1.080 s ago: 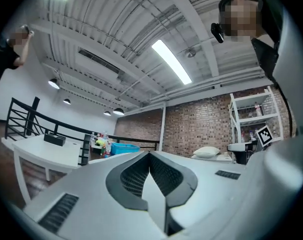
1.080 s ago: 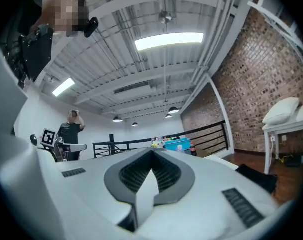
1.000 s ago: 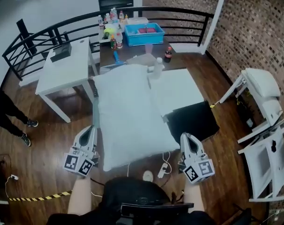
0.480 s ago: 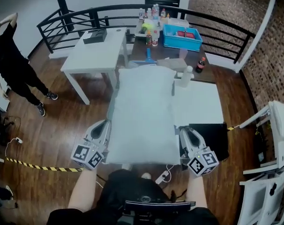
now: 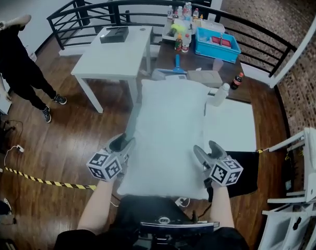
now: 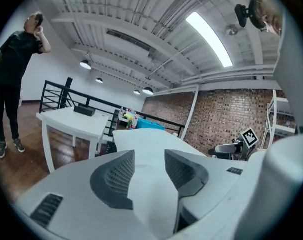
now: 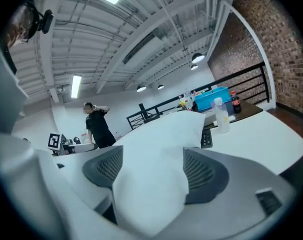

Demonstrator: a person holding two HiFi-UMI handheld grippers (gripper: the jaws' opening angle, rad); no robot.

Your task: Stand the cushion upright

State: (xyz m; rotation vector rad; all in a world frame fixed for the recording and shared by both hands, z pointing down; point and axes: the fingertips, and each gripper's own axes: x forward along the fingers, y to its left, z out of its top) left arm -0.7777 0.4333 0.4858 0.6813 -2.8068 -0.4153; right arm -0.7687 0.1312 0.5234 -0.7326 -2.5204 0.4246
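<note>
Head view: cushion (image 5: 171, 134) lies flat, long axis running away from the wearer, near short edge close to the body, far edge by the dark table. White table (image 5: 113, 56) off to its left, white surface (image 5: 236, 129) with a clear bottle (image 5: 220, 94) to its right. What bears the cushion is hidden under it

Left gripper (image 5: 128, 142) at the near left edge, right gripper (image 5: 204, 152) at the near right edge. Both sets of jaws have just been opening. Left gripper view: jaws apart, a fold of cushion filling the gap. Right gripper view: jaws wider apart, a thick bulge of cushion between them. Reads as taking hold, no clamp yet

Step in hand, by judgement: secure both near corners, then tip up. Bite deep enough to catch filling and not only cover. Close both sides evenly. Lift the near end in one arc, pivoting on the far edge, hands level so it does not twist

Cushion: plain white, rectangular, plump and soft, smooth cover, light creasing at the gripped edges. Likely to sag or fold mid-length when raised
</note>
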